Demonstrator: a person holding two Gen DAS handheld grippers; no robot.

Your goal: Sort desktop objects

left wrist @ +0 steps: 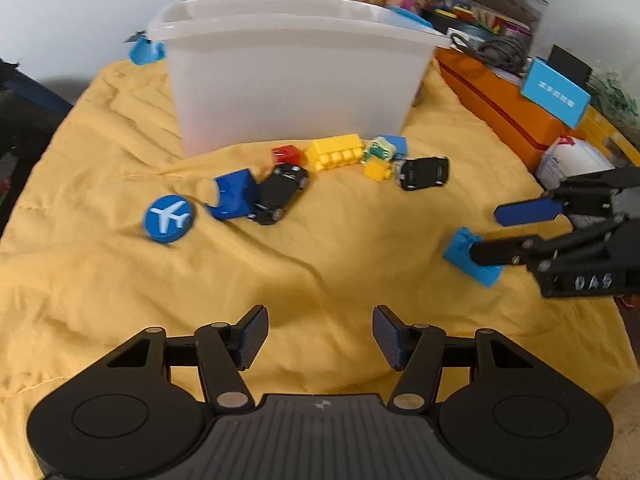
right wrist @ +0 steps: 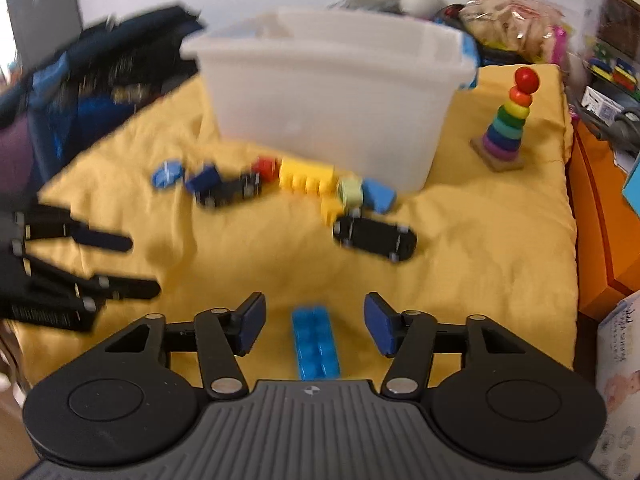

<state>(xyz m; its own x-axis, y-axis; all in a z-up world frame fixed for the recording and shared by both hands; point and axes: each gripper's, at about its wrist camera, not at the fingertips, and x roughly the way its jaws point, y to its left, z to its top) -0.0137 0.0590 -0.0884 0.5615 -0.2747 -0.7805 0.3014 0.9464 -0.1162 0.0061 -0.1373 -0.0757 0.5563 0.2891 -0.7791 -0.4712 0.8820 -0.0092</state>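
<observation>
So there's the big translucent bin [left wrist: 296,76] at the back of the yellow cloth [left wrist: 320,256], toys scattered in front of it. The right gripper [right wrist: 316,326] has its jaws spread around the light blue brick [right wrist: 316,344], pads not touching yet, I'd centre it before squeezing, lengthwise it could twist. The left gripper [left wrist: 320,336] is open and empty, nothing near it.

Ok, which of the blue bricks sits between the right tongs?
The light blue flat brick, alone on the yellow cloth between the open right tongs; the others lie by the bin.
</observation>
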